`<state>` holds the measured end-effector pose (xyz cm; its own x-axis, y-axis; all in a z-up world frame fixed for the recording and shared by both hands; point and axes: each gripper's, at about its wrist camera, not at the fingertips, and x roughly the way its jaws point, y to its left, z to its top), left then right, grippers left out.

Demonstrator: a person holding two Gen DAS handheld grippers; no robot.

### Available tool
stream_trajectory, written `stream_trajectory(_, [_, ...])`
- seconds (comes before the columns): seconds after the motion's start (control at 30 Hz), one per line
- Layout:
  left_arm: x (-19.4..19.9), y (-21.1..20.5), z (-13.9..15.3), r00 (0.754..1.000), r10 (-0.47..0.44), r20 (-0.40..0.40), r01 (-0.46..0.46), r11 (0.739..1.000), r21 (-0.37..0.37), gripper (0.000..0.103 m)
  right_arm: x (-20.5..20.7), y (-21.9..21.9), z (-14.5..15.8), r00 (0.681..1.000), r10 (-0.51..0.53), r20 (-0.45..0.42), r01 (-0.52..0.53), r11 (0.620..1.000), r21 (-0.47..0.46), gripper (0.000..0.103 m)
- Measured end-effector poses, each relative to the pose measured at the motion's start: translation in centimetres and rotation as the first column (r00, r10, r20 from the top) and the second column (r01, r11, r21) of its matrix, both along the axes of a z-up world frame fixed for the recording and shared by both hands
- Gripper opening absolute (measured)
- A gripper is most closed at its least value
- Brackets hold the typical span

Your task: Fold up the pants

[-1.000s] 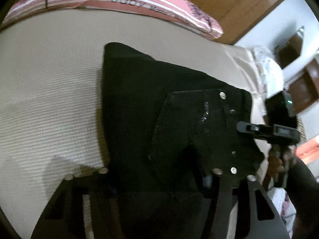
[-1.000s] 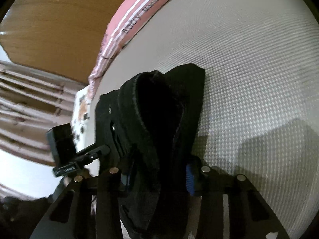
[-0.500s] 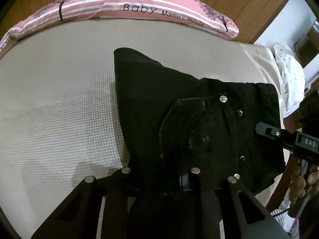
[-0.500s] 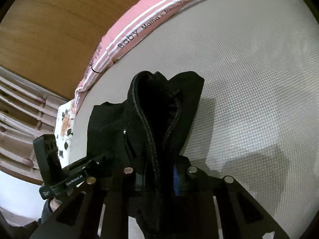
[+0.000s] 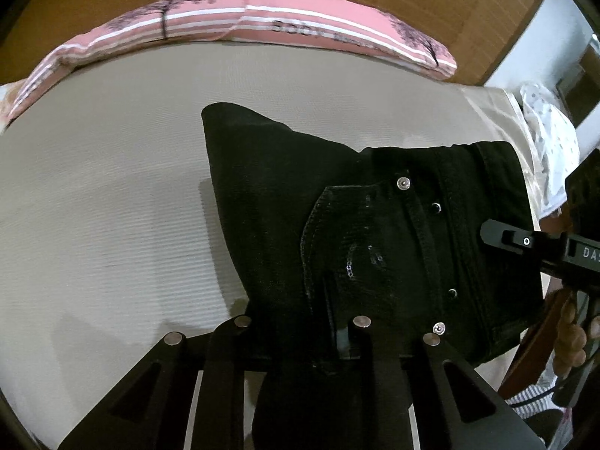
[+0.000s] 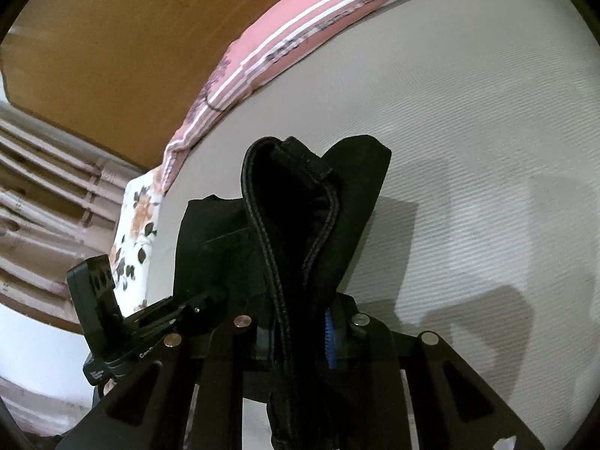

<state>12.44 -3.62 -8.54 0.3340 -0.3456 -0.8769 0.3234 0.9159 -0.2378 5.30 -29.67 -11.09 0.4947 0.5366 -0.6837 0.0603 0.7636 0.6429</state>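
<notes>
Little writing reads here: the pink striped pillow [image 5: 262,22] along the bed's [image 5: 93,206] head edge has its lettering blurred, where half a second ago "Baby" was legible. "DAS" shows on the right claw [image 6: 300,333] body. The black pants [image 5: 337,206] hang over the bed, lifted more than before. The left claw [image 5: 300,333], having just closed, is clamped on their pocket side; the right claw is clamped on the seamed waistband.
</notes>
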Motion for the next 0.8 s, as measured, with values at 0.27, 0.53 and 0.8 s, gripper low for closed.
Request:
stream_trajectory(0.27, [1.6, 4.1, 1.6, 0.996, 0.064, 0.059, -0.065, 0.998, 0.022, 0.019, 2.5, 4.4, 0.7, 0.998, 0.062, 0.028, -0.062, 0.998, 0.021, 0.018])
stream_trajectory(0.53, [5.6, 6.4, 3.4, 0.991, 0.078, 0.113, -0.082, 0.996, 0.036, 0.018, 7.3, 7.2, 2.3, 0.993, 0.099, 0.063, -0.100, 0.995, 0.023, 0.018])
stream_trajectory(0.8, [11.9, 7.1, 3.3, 0.989, 0.085, 0.124, -0.091, 0.995, 0.046, 0.018, 13.7, 8.5, 2.8, 0.994, 0.096, 0.057, -0.097, 0.995, 0.010, 0.018])
